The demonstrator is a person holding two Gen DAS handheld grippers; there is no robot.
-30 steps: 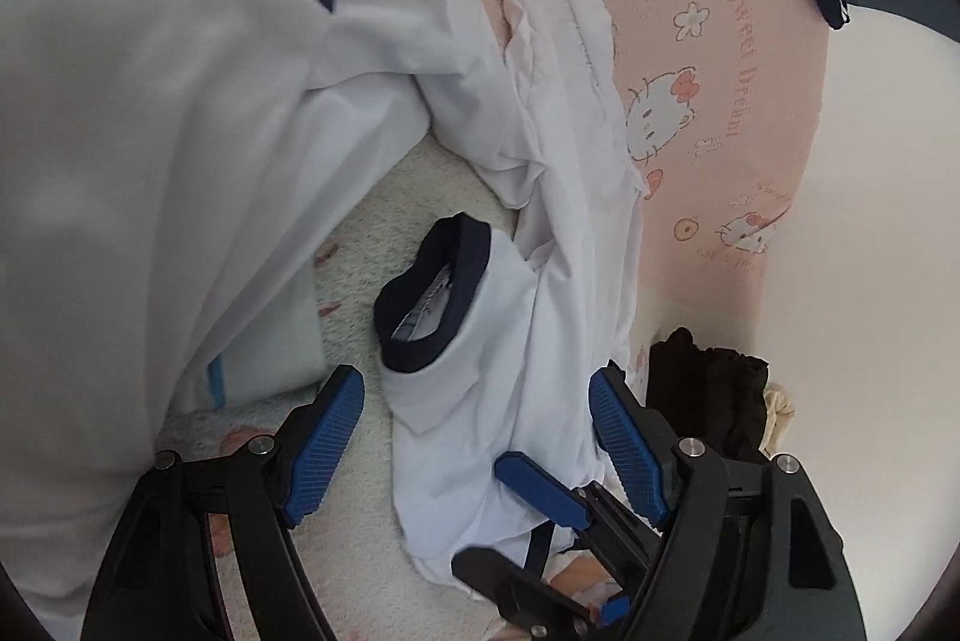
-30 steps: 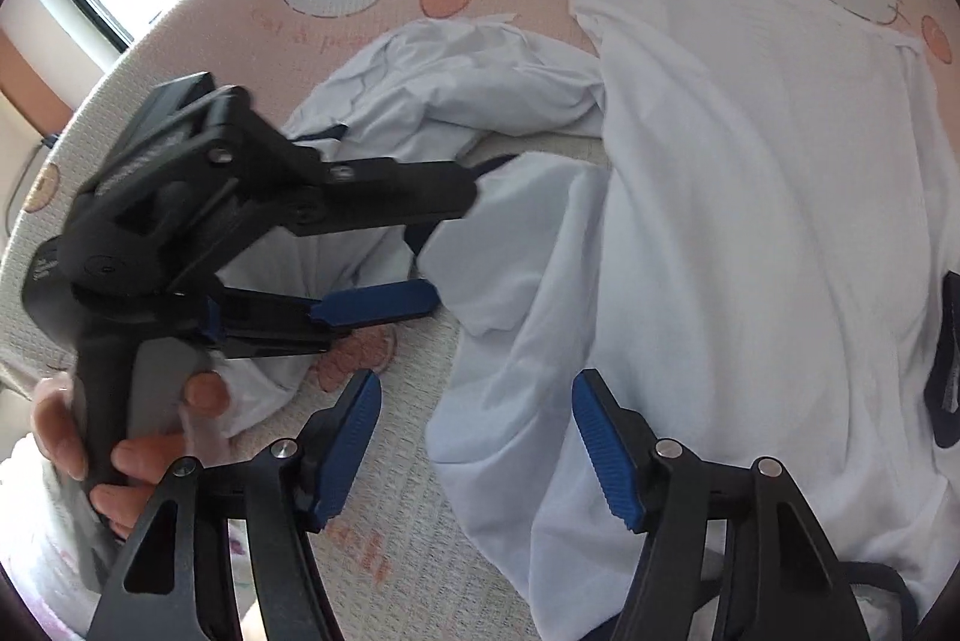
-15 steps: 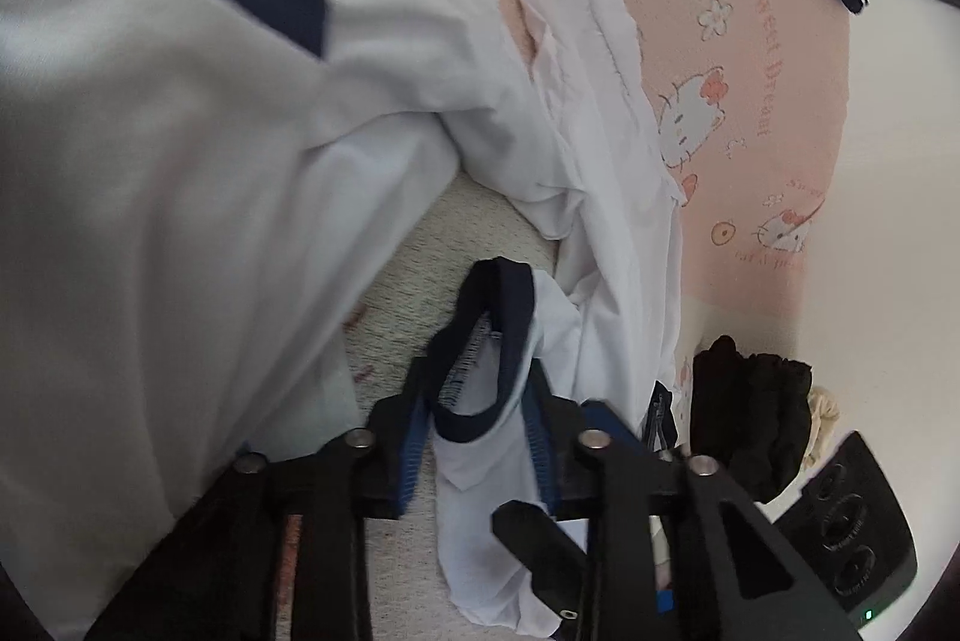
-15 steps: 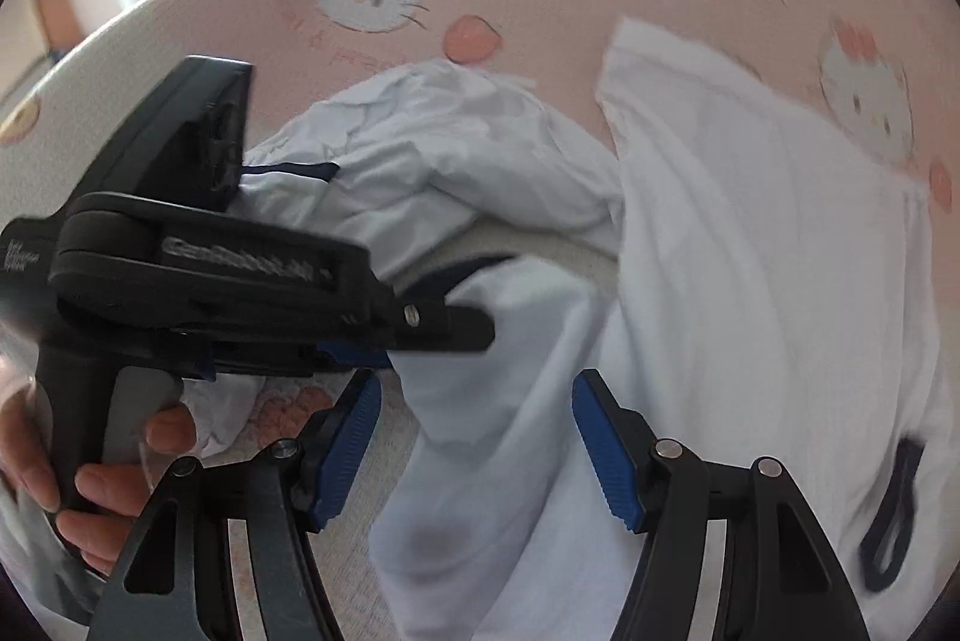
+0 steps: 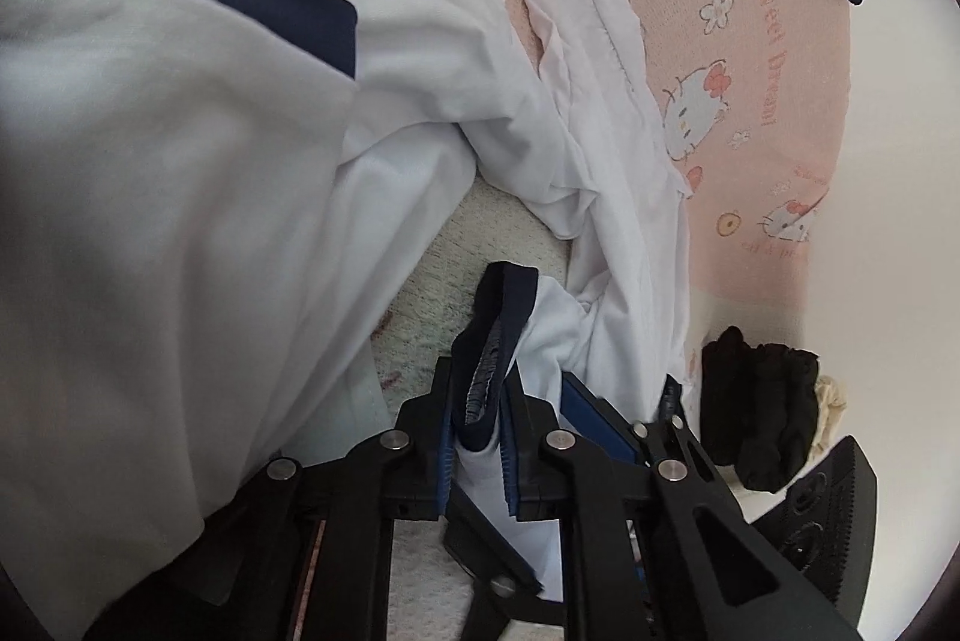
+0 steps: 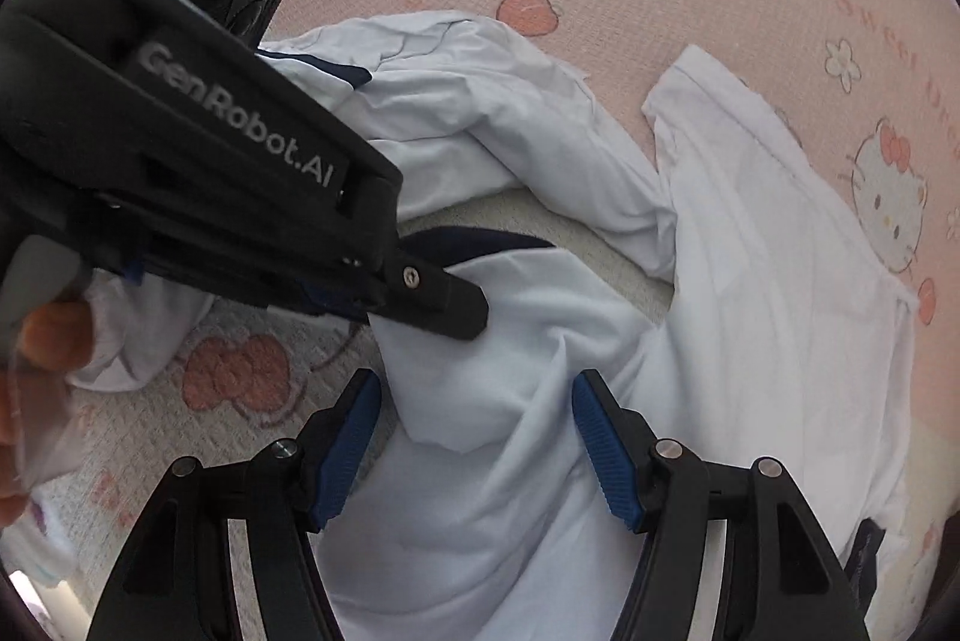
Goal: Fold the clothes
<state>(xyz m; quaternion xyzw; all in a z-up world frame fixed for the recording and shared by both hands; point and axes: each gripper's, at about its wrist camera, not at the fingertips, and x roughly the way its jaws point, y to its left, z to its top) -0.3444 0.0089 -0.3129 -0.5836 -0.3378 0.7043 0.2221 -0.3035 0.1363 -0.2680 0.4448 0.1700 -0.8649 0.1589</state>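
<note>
garment: white shirt [image 5: 606, 197] with navy trim | state: crumpled, unfolded | navy-edged sleeve cuff [image 5: 492, 341] pinched between left gripper [image 5: 477, 455] pads | body spreads ahead and right of right gripper [image 6: 477, 452] on pink printed sheet

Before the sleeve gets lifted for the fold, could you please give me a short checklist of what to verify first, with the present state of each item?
1. Left tool gripping the navy sleeve cuff: ok, its jaws have just been closing and now pinch the cuff between the blue pads.
2. Right tool ready to take the cloth: ok, open, white shirt fabric lies between its fingers, unpinched.
3. Only one layer in the left grip: cannot tell, folds hide it.
4. Tools clear of each other: not ok, they sit very close together.
5. Black garment clear of the shirt: ok, it lies apart beside it.
</note>
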